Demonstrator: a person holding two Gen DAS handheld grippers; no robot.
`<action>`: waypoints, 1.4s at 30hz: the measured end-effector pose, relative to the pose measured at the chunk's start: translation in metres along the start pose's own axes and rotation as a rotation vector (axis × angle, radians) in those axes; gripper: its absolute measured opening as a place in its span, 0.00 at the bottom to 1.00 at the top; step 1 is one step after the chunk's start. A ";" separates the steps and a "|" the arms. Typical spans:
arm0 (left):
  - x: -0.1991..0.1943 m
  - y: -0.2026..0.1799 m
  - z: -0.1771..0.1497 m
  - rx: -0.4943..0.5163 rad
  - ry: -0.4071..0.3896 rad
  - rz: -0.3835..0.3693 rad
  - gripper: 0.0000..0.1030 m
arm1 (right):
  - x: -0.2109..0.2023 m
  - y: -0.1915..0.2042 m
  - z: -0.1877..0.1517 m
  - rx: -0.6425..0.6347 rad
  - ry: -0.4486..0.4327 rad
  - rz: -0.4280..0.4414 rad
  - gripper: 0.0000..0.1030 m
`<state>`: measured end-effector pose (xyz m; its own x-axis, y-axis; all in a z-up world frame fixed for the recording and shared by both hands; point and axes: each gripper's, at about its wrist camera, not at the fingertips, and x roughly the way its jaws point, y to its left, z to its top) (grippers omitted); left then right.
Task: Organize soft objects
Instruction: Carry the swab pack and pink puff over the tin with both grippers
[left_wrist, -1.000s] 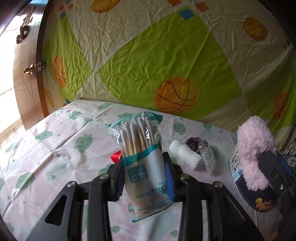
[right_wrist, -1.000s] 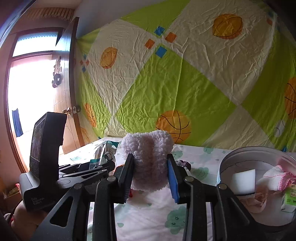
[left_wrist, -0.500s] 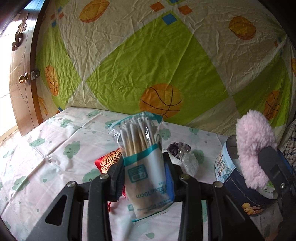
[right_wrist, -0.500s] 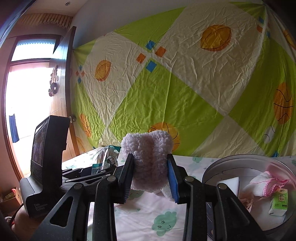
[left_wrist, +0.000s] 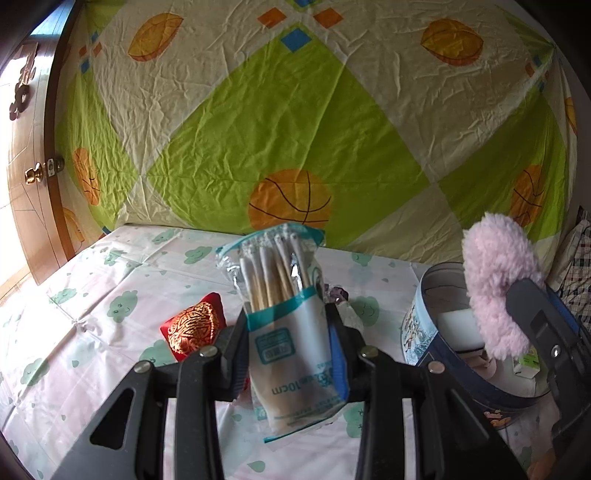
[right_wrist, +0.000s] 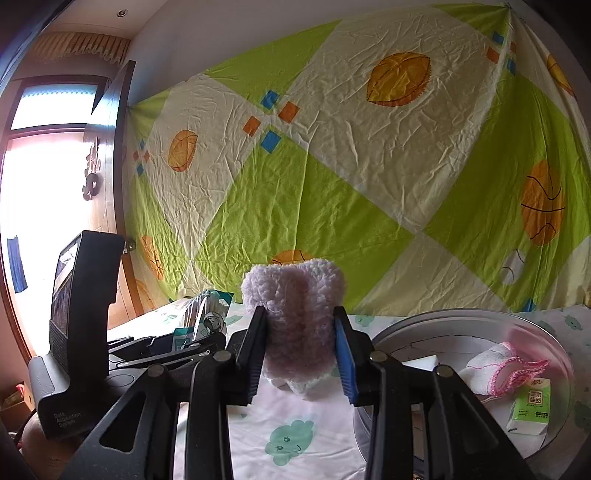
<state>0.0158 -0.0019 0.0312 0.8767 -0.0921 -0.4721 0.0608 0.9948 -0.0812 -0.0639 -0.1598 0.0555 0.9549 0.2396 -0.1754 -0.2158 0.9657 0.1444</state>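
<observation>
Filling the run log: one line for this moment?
left gripper: shut on cotton swab pack | right gripper: shut on pink fluffy pad | round tin: open

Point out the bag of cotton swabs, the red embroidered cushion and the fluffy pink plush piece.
bag of cotton swabs (left_wrist: 291, 332): left wrist view, printed label.
red embroidered cushion (left_wrist: 192, 326): left wrist view, gold embroidery.
fluffy pink plush piece (right_wrist: 295, 314): right wrist view, front fleece.

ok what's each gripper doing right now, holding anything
left gripper: shut on the cotton swab packet.
right gripper: shut on the pink fluffy pad.
</observation>
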 end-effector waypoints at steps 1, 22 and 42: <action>-0.001 -0.003 0.000 0.002 -0.002 -0.003 0.35 | -0.001 -0.003 0.000 0.003 -0.001 -0.002 0.36; -0.008 -0.073 0.003 0.085 -0.014 -0.072 0.35 | -0.029 -0.060 0.008 0.041 -0.046 -0.080 0.36; -0.008 -0.135 0.003 0.144 -0.023 -0.135 0.35 | -0.046 -0.114 0.013 0.063 -0.053 -0.171 0.36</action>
<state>0.0024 -0.1350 0.0483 0.8667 -0.2258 -0.4448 0.2448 0.9694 -0.0150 -0.0806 -0.2821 0.0596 0.9863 0.0653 -0.1514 -0.0379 0.9834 0.1775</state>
